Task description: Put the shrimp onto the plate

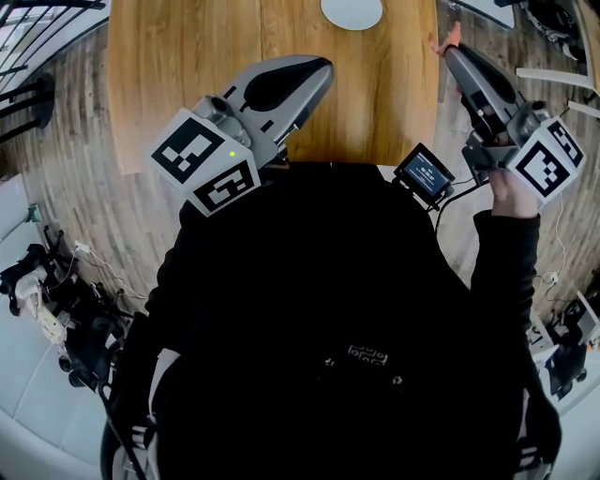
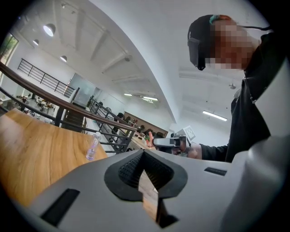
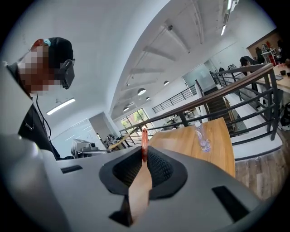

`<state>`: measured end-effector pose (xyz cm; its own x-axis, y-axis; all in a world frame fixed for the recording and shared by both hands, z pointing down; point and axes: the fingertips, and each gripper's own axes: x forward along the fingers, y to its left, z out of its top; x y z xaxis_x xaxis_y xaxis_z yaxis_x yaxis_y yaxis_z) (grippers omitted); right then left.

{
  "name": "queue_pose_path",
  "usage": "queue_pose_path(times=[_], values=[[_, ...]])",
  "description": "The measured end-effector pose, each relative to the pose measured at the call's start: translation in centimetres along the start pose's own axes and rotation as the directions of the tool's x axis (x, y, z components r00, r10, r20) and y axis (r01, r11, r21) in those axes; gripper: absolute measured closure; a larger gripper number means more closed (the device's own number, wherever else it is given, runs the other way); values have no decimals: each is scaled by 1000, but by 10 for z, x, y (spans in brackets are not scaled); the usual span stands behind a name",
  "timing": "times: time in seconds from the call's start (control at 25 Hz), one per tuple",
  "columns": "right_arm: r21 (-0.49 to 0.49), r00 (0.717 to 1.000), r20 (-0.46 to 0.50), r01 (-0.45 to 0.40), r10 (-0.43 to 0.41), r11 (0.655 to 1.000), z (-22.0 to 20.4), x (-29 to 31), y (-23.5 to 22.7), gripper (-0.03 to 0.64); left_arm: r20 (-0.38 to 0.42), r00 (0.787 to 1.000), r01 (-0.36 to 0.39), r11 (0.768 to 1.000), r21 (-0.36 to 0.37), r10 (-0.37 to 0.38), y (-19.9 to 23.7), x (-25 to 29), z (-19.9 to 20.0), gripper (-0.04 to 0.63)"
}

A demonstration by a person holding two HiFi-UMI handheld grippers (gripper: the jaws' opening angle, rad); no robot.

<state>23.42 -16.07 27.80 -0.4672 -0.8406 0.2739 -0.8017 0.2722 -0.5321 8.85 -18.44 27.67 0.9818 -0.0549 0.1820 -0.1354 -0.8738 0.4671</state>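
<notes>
Left gripper (image 1: pixel 322 67): the person is holding it over the near part of the wooden counter (image 1: pixel 178 75), its tip pointing up the head view towards the far side. In the left gripper view (image 2: pixel 144 153) its fingers are standing together, their ribbed pads meeting at the tip, and nothing is showing between them.

Right gripper (image 1: pixel 453 52): it is sitting at the right of the head view, its tip lying just outside the counter's right edge, with plank floor (image 1: pixel 75 141) behind it. The person's right hand (image 1: pixel 511 192) is gripping it below the marker cube (image 1: pixel 547 159).

Shrimp (image 1: pixel 451 37): the right gripper's fingers are clamping it. In the right gripper view (image 3: pixel 145 153) the pads are pressing on the orange-red shrimp (image 3: pixel 144 141) from both sides, and its upper part is sticking up past the fingertips. It is touching neither counter nor plate.

Plate (image 1: pixel 352 13): white, it is lying on the far part of the counter, partly cut off by the top edge of the head view. It is showing no contents in the visible part and is lying apart from the shrimp, to its left in that view.

Other items: a clear plastic bottle (image 3: pixel 202 136) is standing upright on the counter. A small lit screen (image 1: pixel 424 174) is hanging at the person's chest, between the two grippers. A black railing (image 3: pixel 235 77) is running behind the counter.
</notes>
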Motion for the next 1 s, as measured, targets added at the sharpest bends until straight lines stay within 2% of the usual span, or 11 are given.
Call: queue_pose_path(times=[0.64,1.0], values=[[-2,993,-115,37,-37,999,-14,22,-43,566,27,998,-52,995,-80,54,7,-6,-15,589],[-22,975,-217,50,-53,999,-27,75,-72,566,25,997,-66,988,-140,70,35,-16,-24,589]])
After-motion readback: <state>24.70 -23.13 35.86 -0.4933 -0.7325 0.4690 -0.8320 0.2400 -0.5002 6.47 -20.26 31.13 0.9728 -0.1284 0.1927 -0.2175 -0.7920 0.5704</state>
